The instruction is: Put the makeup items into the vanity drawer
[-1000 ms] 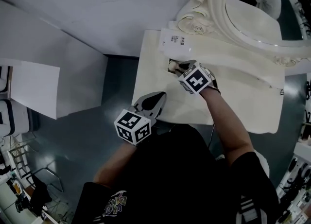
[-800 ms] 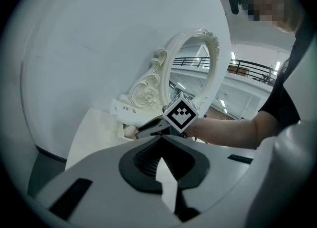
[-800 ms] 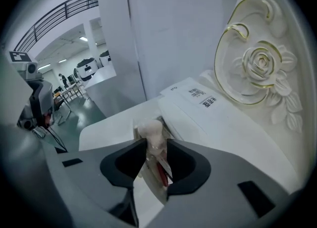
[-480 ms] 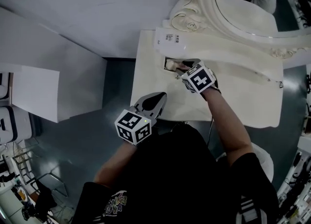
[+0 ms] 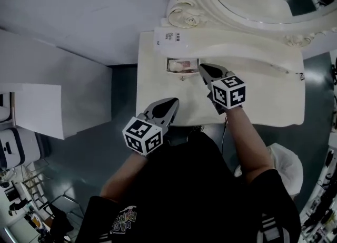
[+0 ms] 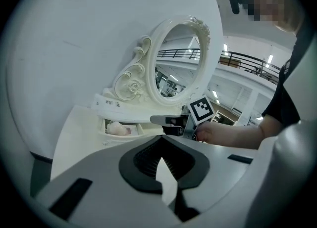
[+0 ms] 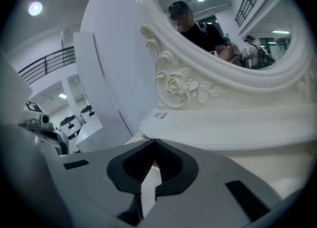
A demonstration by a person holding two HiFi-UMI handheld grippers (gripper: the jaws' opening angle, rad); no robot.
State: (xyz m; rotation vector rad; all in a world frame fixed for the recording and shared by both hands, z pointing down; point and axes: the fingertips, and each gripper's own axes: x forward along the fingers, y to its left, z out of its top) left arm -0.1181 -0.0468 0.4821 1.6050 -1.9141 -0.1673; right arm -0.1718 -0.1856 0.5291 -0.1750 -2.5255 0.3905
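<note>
The small vanity drawer (image 5: 182, 73) stands open at the back left of the cream tabletop (image 5: 263, 94). A pale pink makeup item (image 5: 177, 66) lies inside it, and it also shows in the left gripper view (image 6: 118, 129). My right gripper (image 5: 203, 68) hovers just right of the drawer's front corner, jaws shut and empty (image 7: 153, 144). My left gripper (image 5: 171, 101) hangs over the table's near edge, a short way in front of the drawer. Its jaws are shut with nothing between them (image 6: 161, 139).
An ornate cream mirror (image 5: 247, 5) rises along the back of the table. A white printed card (image 5: 168, 37) lies behind the drawer. White partitions (image 5: 37, 105) stand to the left across a dark floor gap. A person's arm follows the right gripper.
My right gripper has drawn back from over the drawer toward the right and closed empty. The drawer's inside and the pink item now show. The left gripper has hardly moved.
</note>
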